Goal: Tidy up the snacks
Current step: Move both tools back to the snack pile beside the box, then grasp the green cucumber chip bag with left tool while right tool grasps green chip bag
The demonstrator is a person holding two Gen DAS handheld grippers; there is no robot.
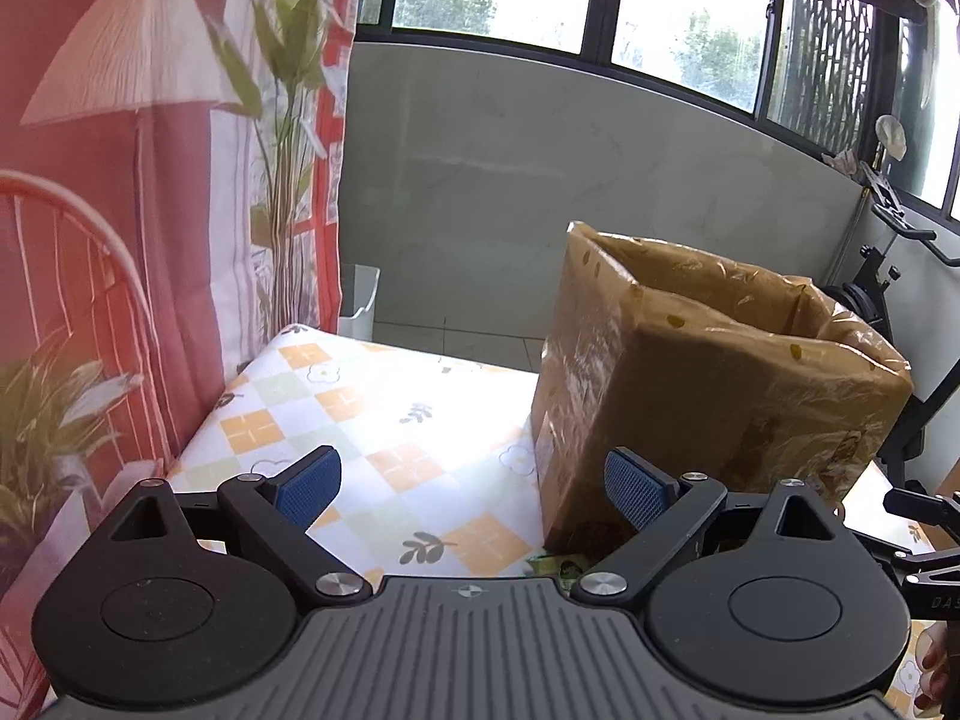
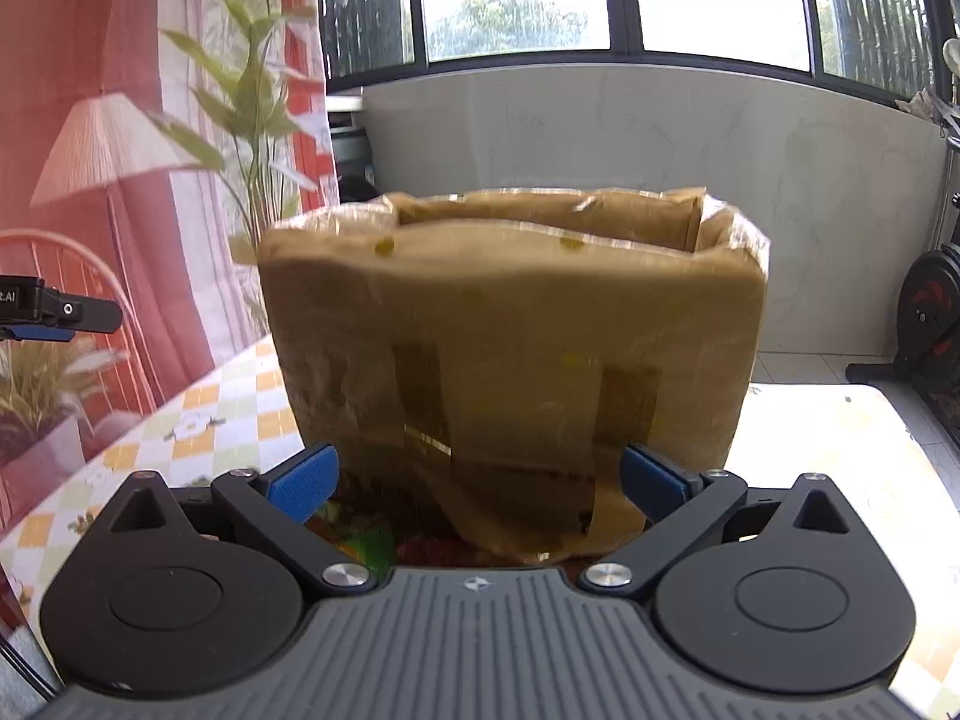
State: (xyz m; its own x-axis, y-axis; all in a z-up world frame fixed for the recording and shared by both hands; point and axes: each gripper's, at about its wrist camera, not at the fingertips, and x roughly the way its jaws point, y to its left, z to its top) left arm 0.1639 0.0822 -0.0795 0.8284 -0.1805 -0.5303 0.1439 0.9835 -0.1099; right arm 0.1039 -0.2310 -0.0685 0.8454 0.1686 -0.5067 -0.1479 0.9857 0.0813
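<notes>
Two tools face one brown cardboard box lined with a translucent yellow-brown plastic bag (image 2: 510,324), which stands upright on the desk covered by a white cloth with orange and green checks (image 1: 384,420). In the right wrist view the box fills the centre, close ahead; in the left wrist view it sits toward the desk's right side, with open cloth to its left reaching the far-left corner.

Progress appears early. Colourful snack packets (image 2: 360,540) lie on the desk at the box's near base, largely hidden by the tool body; their number cannot be told. Box contents are not visible from either view. Judged from this, collecting the packets into the box remains.

The left tool (image 1: 474,489) is spread wide, nothing between its blue pads. The right tool (image 2: 480,480) is likewise spread fully, holding nothing.

Bag film is crinkled, folded over the rim, with a loose flap hanging down the near face.
</notes>
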